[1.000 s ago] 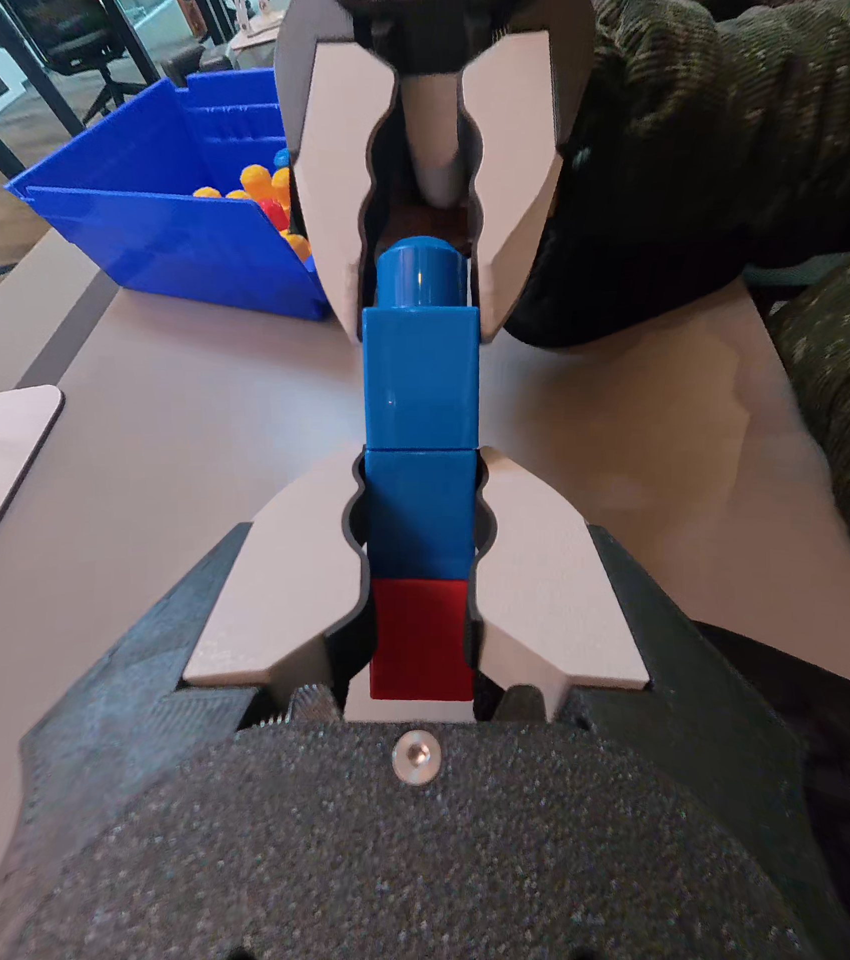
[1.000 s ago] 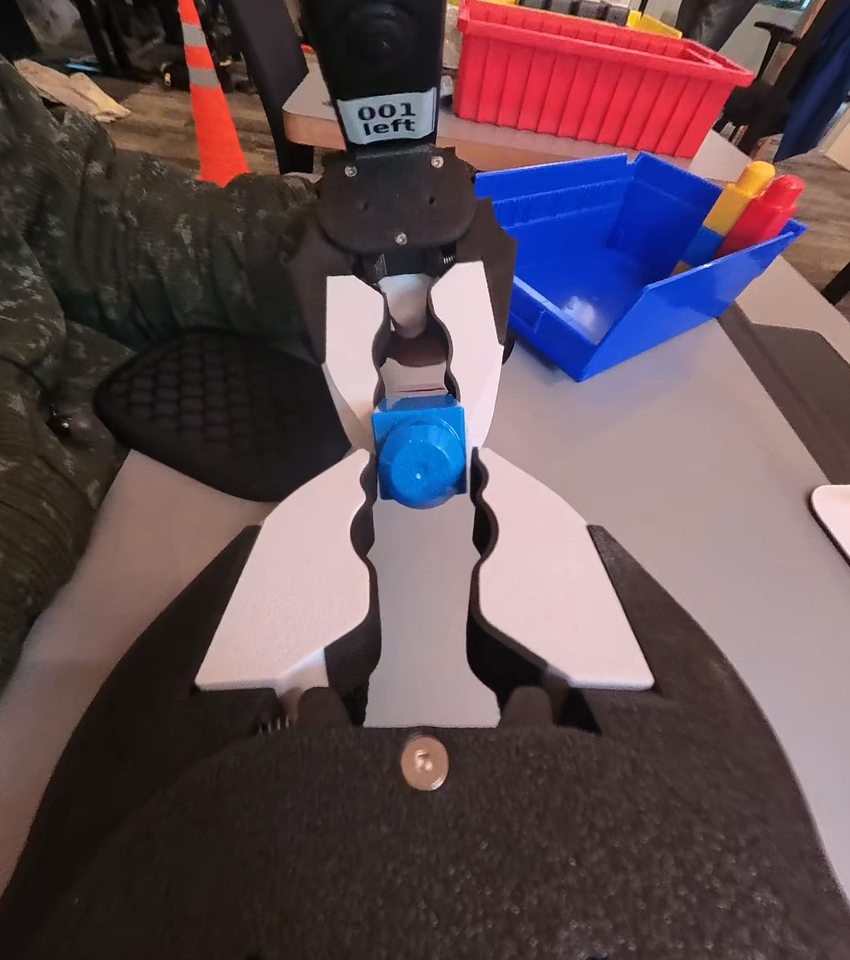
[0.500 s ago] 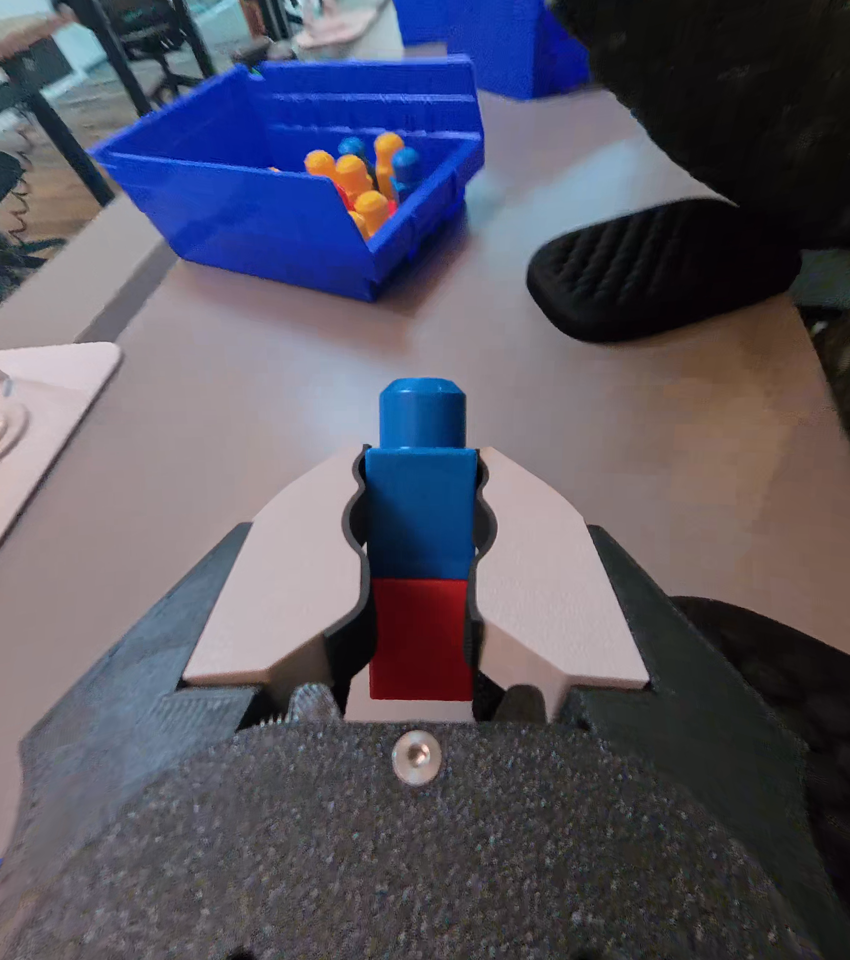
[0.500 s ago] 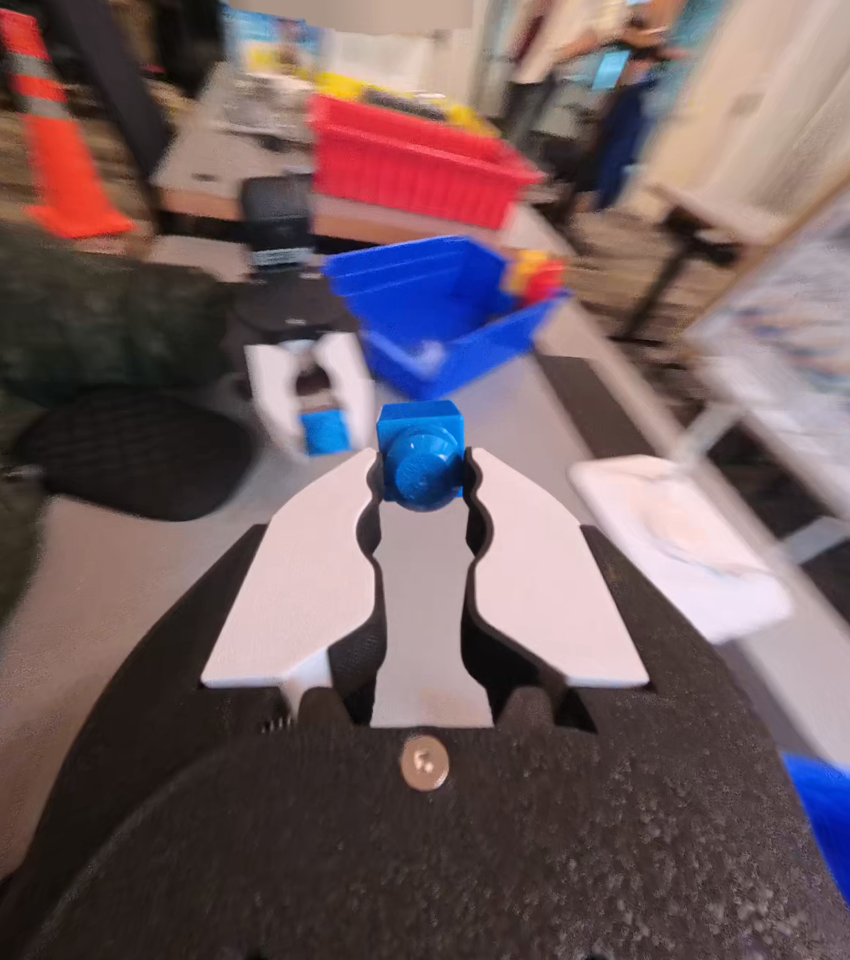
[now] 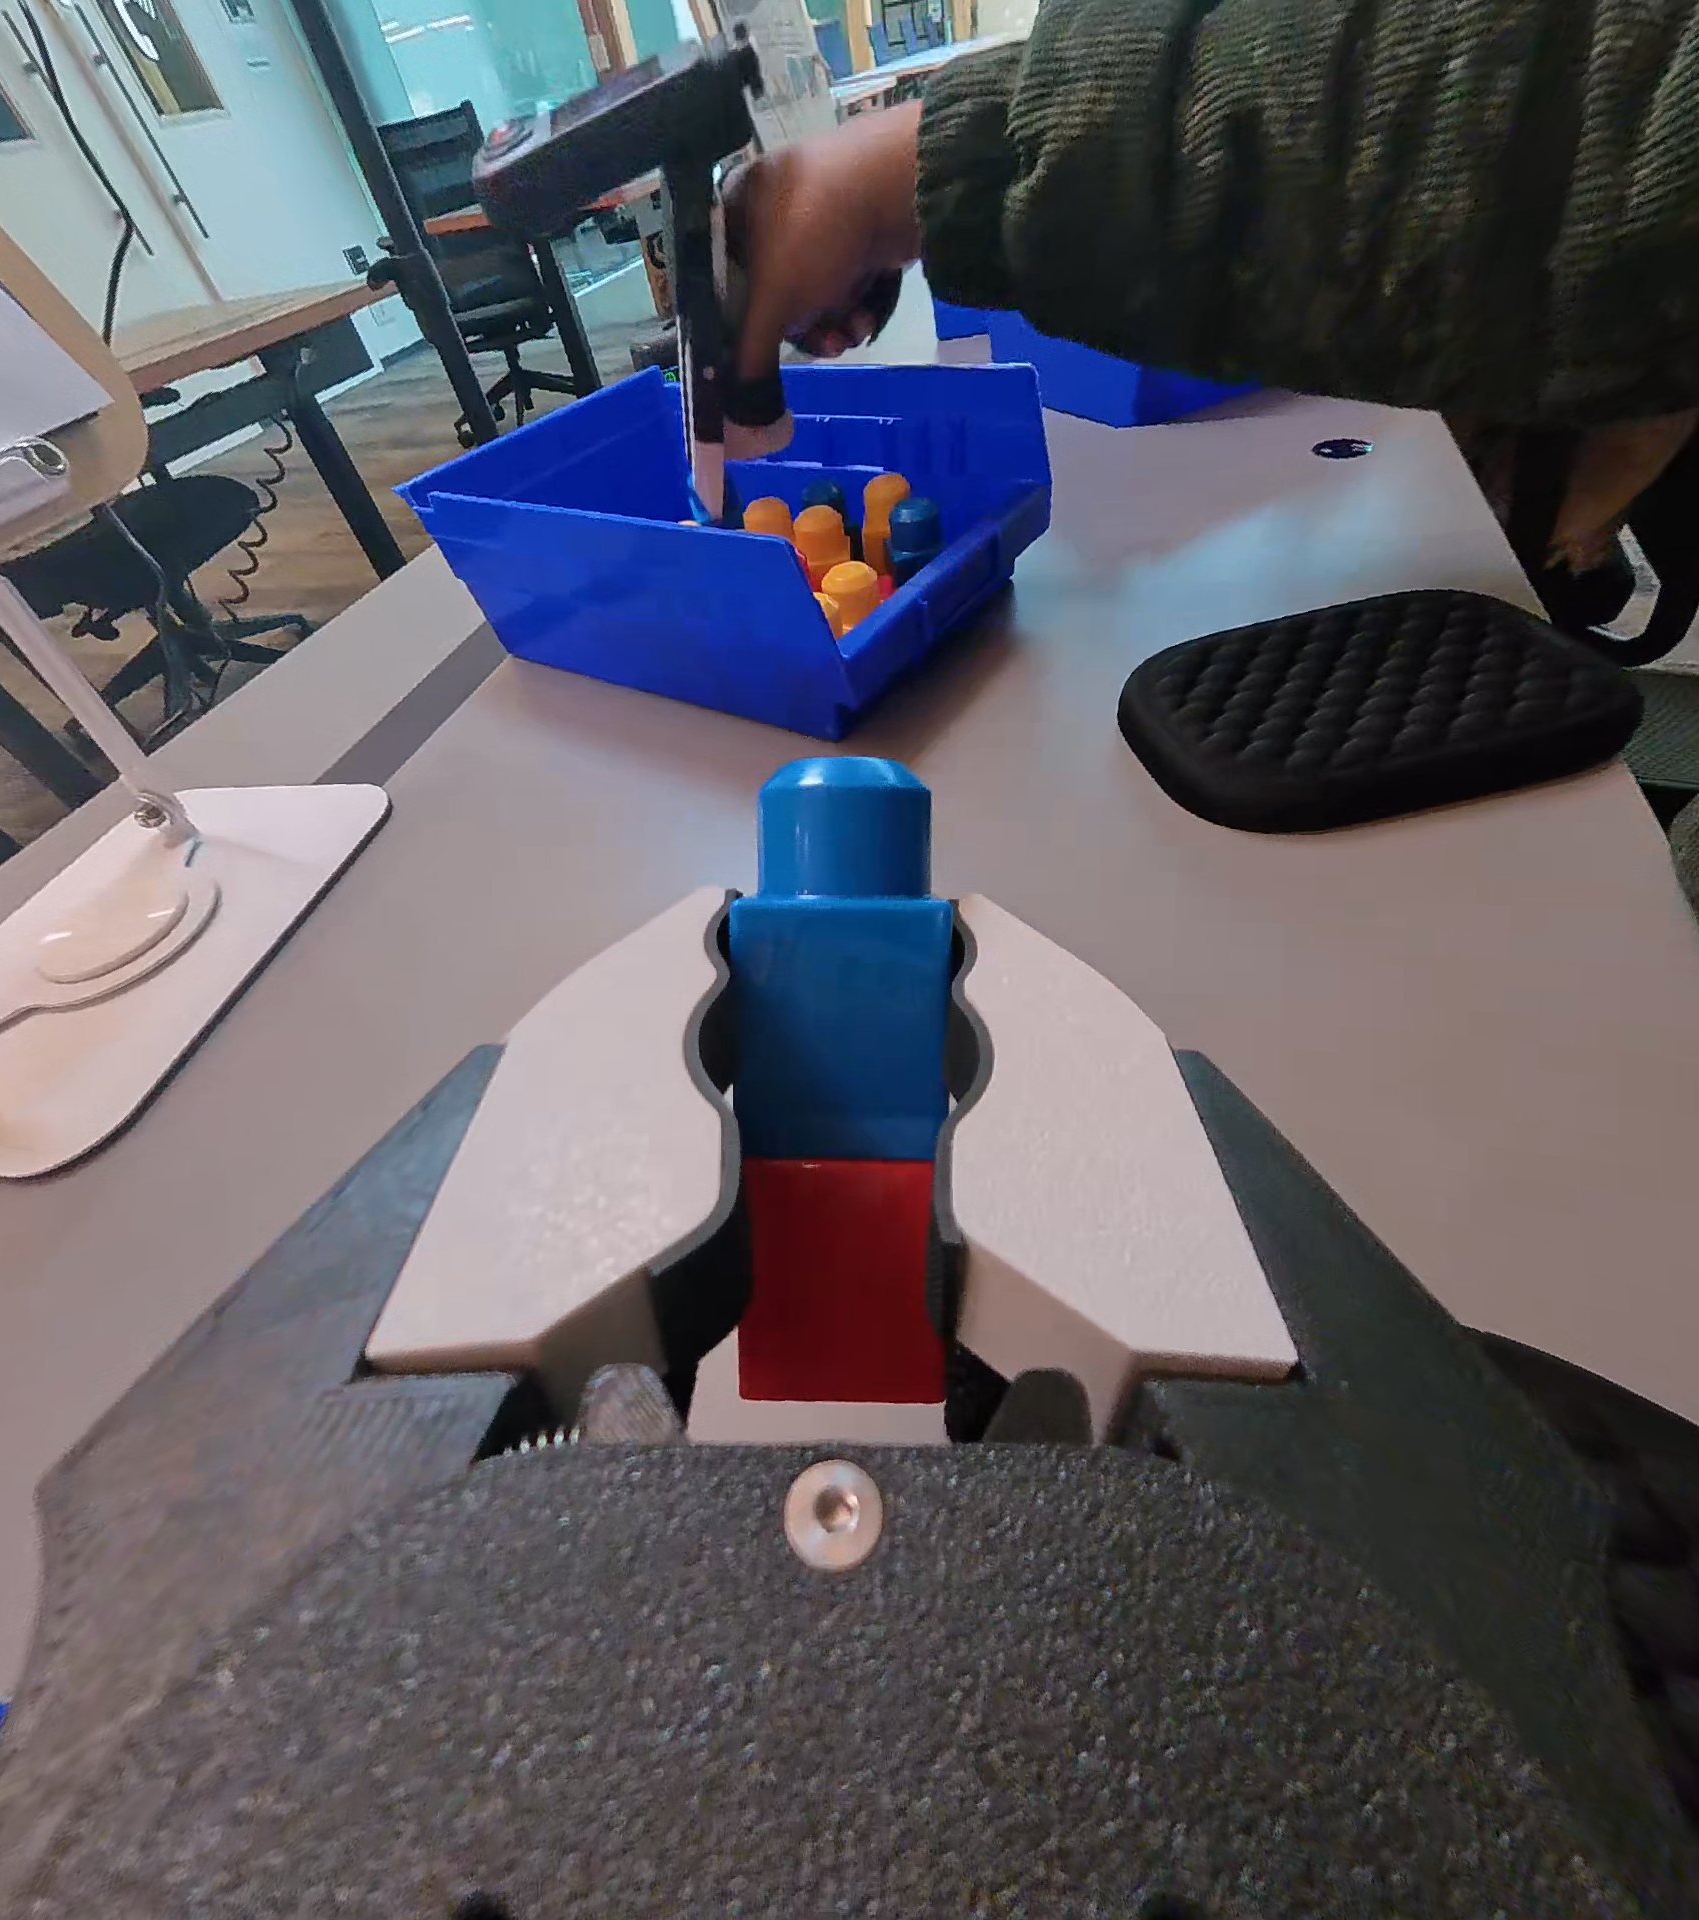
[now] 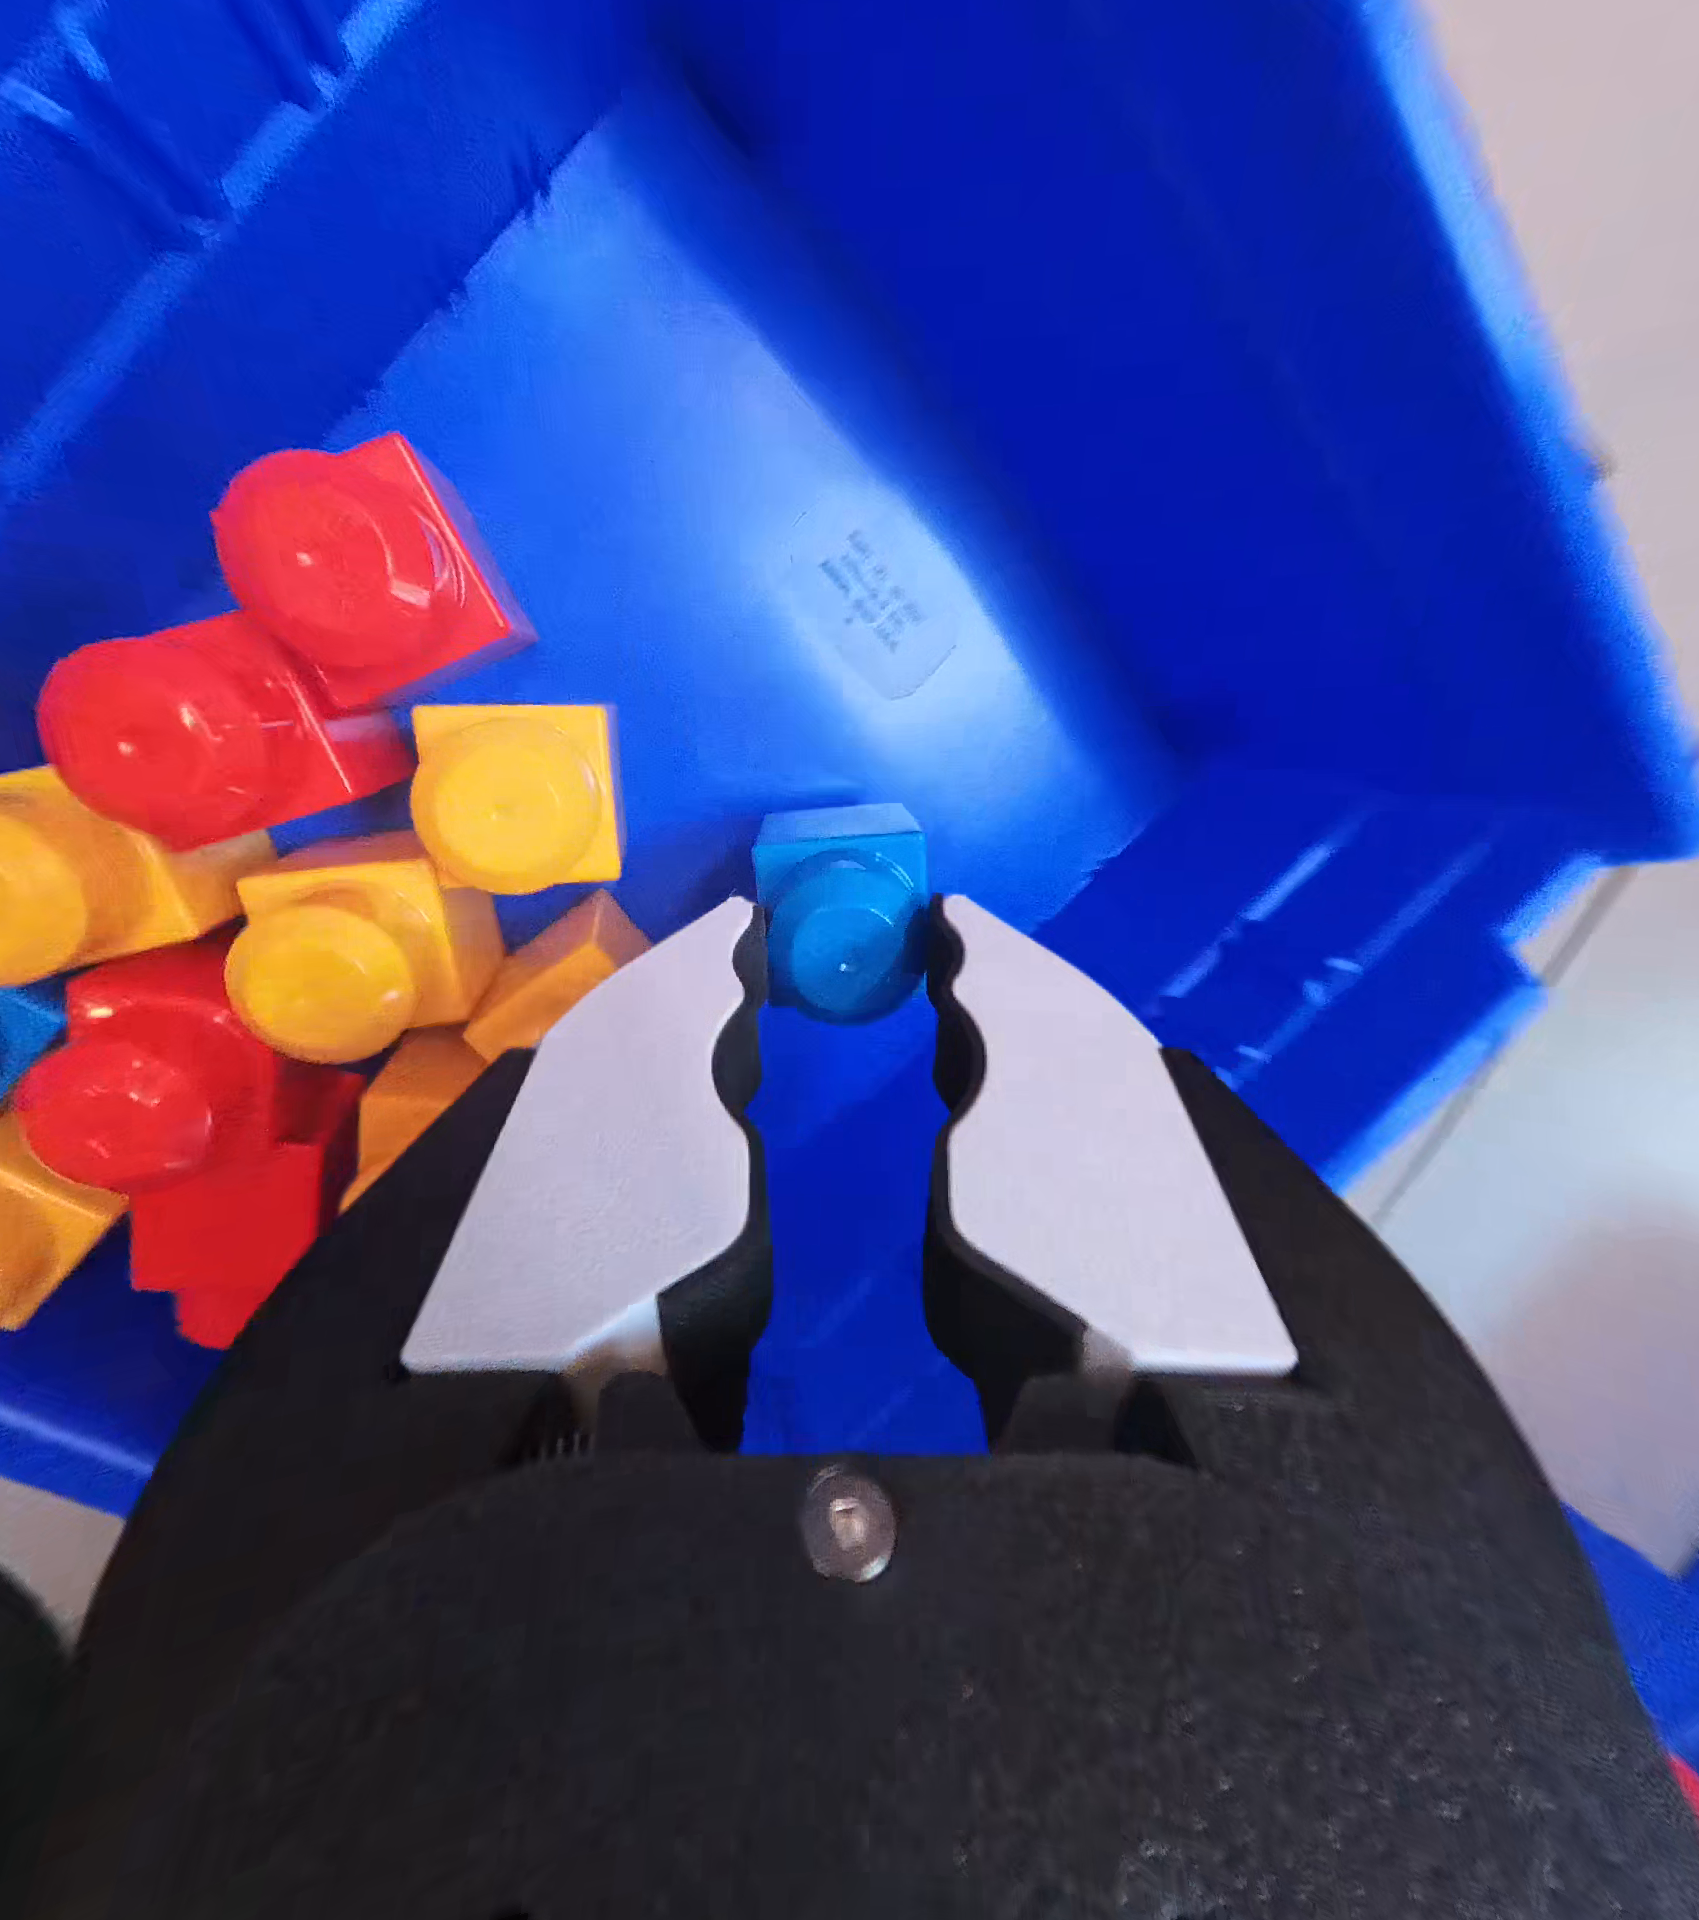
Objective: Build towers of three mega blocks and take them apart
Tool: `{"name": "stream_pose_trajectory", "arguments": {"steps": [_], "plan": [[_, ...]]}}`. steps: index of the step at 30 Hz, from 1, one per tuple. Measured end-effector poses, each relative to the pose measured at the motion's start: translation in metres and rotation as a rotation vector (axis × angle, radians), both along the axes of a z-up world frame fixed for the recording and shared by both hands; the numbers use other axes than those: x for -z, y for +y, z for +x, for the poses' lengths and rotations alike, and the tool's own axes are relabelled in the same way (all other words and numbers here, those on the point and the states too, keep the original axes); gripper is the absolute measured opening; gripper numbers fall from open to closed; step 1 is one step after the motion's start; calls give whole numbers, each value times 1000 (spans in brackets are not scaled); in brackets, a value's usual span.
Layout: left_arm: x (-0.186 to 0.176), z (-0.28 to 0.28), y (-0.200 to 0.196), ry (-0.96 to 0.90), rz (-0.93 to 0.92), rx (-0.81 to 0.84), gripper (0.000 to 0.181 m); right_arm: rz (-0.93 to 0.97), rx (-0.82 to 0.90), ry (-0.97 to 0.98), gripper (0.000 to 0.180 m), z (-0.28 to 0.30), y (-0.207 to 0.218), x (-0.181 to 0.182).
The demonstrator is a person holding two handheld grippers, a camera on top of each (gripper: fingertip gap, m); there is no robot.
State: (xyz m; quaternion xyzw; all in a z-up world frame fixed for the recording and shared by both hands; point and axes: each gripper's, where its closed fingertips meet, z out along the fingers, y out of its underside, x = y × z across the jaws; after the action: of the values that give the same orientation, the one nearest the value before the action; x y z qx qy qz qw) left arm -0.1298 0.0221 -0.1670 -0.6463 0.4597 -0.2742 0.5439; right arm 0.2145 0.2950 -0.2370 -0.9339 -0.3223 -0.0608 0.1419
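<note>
In the left wrist view my left gripper [image 5: 840,920] is shut on a two-block stack, a blue block [image 5: 840,1029] on top of a red block [image 5: 840,1278], held above the table. In the right wrist view my right gripper [image 6: 843,920] is shut on a single blue block [image 6: 840,935] at its fingertips, stud toward the camera, inside the blue bin [image 6: 1084,364]. The left wrist view shows the right gripper [image 5: 710,457] reaching down into that bin [image 5: 658,623].
Several loose red and yellow blocks [image 6: 325,831] lie in the bin to the left of my right gripper. A black padded rest [image 5: 1375,707] lies on the table at right. A white stand base [image 5: 118,977] sits at left. A person's sleeve [image 5: 1344,187] crosses the top. My hands' fingertips stand some 45 cm from each other.
My right gripper pulled the top blue block off the three-block tower and carried it into the blue bin. My left gripper kept the blue and red blocks.
</note>
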Motion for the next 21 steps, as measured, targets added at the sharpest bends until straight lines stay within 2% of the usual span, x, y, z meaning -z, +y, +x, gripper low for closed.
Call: {"name": "stream_pose_trajectory", "arguments": {"steps": [3, 9, 11, 13, 16, 19, 21], "plan": [[2, 3, -2, 8, -3, 13, 36, -131, 46, 130, 30, -13, -10, 14], [6, 12, -8, 23, -7, 45, 36, -243, 24, 332, 31, -34, -27, 11], [7, 14, -9, 25, -6, 46, 36, -197, 8, 347, 40, -35, -25, 5], [7, 16, -9, 20, -6, 48, 36, -77, -41, 388, 45, -43, -19, -16], [8, 19, -9, 16, -7, 52, 36, 208, -290, 507, 52, -91, -32, -75], [9, 23, -11, 5, -16, 64, 36, 322, -635, 638, 56, -165, -109, -117], [9, 27, -14, 2, -14, 78, 36, 327, -842, 698, 57, -212, -175, -122]]}}
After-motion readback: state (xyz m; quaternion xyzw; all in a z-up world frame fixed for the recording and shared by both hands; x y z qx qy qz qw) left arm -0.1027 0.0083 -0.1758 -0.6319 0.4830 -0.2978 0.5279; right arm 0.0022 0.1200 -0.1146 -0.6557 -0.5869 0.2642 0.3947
